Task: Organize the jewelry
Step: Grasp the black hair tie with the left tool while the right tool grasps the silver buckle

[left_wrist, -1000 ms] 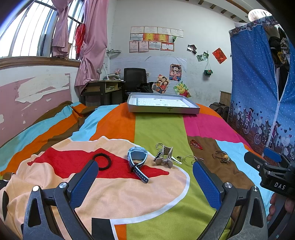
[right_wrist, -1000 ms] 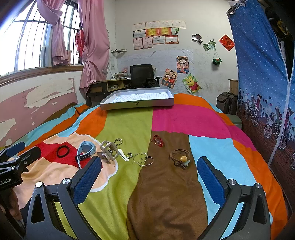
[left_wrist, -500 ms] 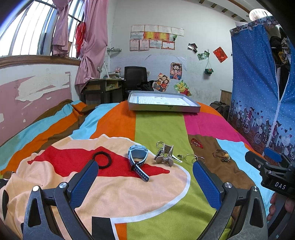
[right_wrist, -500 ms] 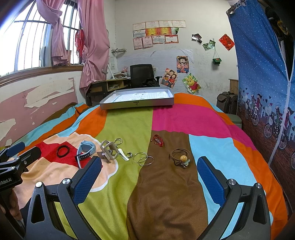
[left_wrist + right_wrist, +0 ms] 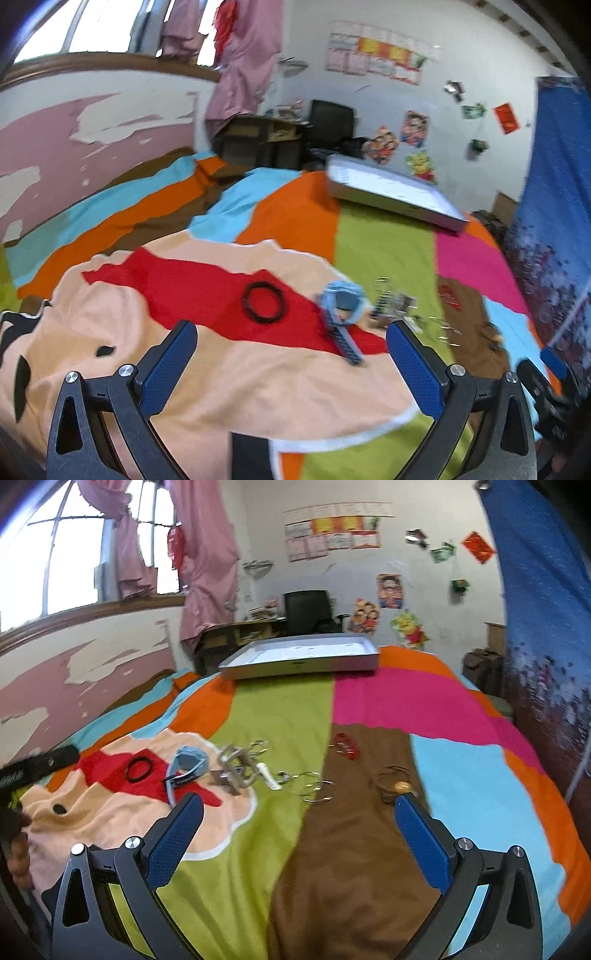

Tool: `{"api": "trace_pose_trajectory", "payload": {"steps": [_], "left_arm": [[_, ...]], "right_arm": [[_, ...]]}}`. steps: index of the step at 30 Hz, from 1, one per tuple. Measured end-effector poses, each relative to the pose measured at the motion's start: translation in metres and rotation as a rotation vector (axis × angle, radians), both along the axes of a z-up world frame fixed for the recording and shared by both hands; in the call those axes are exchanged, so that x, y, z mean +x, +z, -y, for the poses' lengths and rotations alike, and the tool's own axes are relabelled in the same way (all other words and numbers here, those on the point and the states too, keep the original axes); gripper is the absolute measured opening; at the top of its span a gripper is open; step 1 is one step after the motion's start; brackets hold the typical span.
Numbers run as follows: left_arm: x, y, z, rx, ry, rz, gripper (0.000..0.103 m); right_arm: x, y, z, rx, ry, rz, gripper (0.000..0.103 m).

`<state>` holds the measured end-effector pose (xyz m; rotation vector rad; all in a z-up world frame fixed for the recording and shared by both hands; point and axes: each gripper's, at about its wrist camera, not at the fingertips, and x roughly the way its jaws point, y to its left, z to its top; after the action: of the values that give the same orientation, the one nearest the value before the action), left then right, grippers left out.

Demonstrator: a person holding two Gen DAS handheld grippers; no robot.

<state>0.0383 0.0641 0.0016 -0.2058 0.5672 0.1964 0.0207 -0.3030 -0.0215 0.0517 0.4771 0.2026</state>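
Black and thin, the hair tie [image 5: 263, 301] lies as a flat ring on the red patch of the bedspread [image 5: 280, 716], with the pale blue watch [image 5: 341, 308] just beside it, its dark strap pointing toward the camera; next along come a silvery clip [image 5: 236, 770], loose wire rings [image 5: 314, 788], a red clip [image 5: 347, 746] and a brown tie with a bead [image 5: 397, 782], and the grey tray [image 5: 303, 659] sits well apart at the far end of the bed. Both the left claw [image 5: 291, 354] and the right claw [image 5: 297, 829] are spread wide with nothing between the blue pads. Compared with half a second ago, the left view has swung leftward and tilted, blurred by motion, so the hair tie now lies between its fingers rather than the watch; the right view has dipped slightly toward the bed.
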Motion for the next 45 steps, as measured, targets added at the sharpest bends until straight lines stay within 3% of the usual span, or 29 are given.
{"api": "trace_pose_trajectory", "payload": {"steps": [4,9,11,14,19,24,28,34,37,39,43,45], "left_arm": [[0.021,-0.003,-0.024,0.026,0.056,-0.034,0.103],[0.046,-0.013,-0.038,0.026,0.045,-0.084,0.102],[0.053,-0.019,-0.04,0.015,0.037,-0.103,0.098],[0.067,-0.03,-0.043,-0.013,0.011,-0.117,0.088],[0.09,-0.057,-0.049,-0.06,-0.015,-0.153,0.059],[0.102,-0.074,-0.054,-0.128,-0.042,-0.174,0.041],[0.107,-0.083,-0.055,-0.159,-0.068,-0.191,0.029],[0.108,-0.088,-0.065,-0.234,-0.082,-0.172,0.008],[0.109,-0.089,-0.063,-0.243,-0.106,-0.172,0.006],[0.108,-0.089,-0.062,-0.253,-0.12,-0.169,0.006],[0.108,-0.087,-0.059,-0.273,-0.149,-0.163,0.006],[0.106,-0.085,-0.054,-0.266,-0.165,-0.162,0.005]], "right_arm": [[0.015,-0.005,-0.021,0.003,0.071,-0.015,0.102],[0.04,-0.008,-0.046,0.016,0.155,-0.049,0.102],[0.049,-0.01,-0.057,0.01,0.18,-0.047,0.102],[0.067,-0.015,-0.071,0.016,0.199,-0.064,0.102],[0.104,-0.033,-0.091,0.046,0.18,-0.137,0.095],[0.128,-0.05,-0.104,0.051,0.158,-0.189,0.085],[0.141,-0.059,-0.111,0.057,0.137,-0.217,0.083],[0.161,-0.07,-0.119,0.059,0.105,-0.271,0.07],[0.167,-0.074,-0.123,0.062,0.094,-0.295,0.062],[0.168,-0.076,-0.125,0.056,0.088,-0.3,0.048],[0.165,-0.074,-0.126,0.055,0.08,-0.294,0.037],[0.162,-0.073,-0.122,0.069,0.083,-0.288,0.021]]}}
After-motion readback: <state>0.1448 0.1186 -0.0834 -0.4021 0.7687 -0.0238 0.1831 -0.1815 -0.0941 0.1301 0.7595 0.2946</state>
